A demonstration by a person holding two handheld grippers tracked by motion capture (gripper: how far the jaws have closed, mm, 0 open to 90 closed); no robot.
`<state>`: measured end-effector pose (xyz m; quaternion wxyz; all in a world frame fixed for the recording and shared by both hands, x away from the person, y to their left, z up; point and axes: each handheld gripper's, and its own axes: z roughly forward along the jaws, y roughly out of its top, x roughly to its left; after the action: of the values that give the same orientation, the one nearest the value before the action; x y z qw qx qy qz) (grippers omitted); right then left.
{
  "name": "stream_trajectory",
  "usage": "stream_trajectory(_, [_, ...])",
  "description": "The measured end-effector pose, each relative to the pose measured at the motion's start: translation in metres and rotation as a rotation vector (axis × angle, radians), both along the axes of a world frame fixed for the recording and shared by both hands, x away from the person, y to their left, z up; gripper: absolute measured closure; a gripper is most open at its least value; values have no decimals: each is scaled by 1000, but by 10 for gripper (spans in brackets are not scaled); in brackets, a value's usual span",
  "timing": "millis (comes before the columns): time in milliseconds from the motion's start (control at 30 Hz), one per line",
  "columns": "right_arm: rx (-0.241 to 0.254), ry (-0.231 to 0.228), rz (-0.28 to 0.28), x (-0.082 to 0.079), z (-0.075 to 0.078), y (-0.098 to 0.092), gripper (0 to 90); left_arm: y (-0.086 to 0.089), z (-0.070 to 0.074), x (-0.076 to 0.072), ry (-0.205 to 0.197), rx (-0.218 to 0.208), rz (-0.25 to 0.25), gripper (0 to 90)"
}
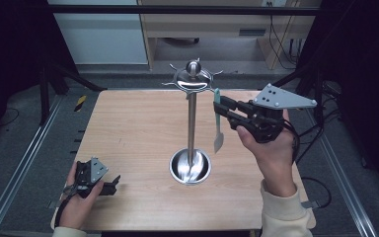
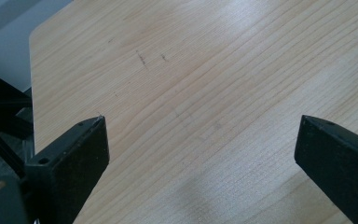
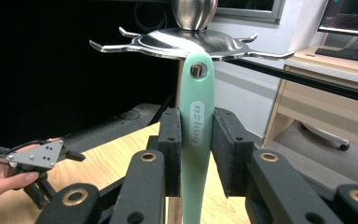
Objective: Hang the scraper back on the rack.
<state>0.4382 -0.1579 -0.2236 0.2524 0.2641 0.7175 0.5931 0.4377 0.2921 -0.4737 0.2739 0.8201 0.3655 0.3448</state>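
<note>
— Where's the left hand?

— Low at the near left corner, wrist in a pale sleeve, wrapped round the black two-jaw left gripper, which lies level and points to the right. Seen along its own length, its jaws stand wide apart, nothing between them.

— And the right hand?

— Raised higher, forearm coming up in a cream sleeve, fingers curled under the black right gripper with its grey three-cornered plate on top. It points left, jaws drawn in close and clamped.
</note>
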Motion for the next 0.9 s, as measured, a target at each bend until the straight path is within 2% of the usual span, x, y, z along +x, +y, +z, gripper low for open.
stream_trajectory(900, [26,-4,0,3,-5,4,738,0,0,0,3,1,-3,28])
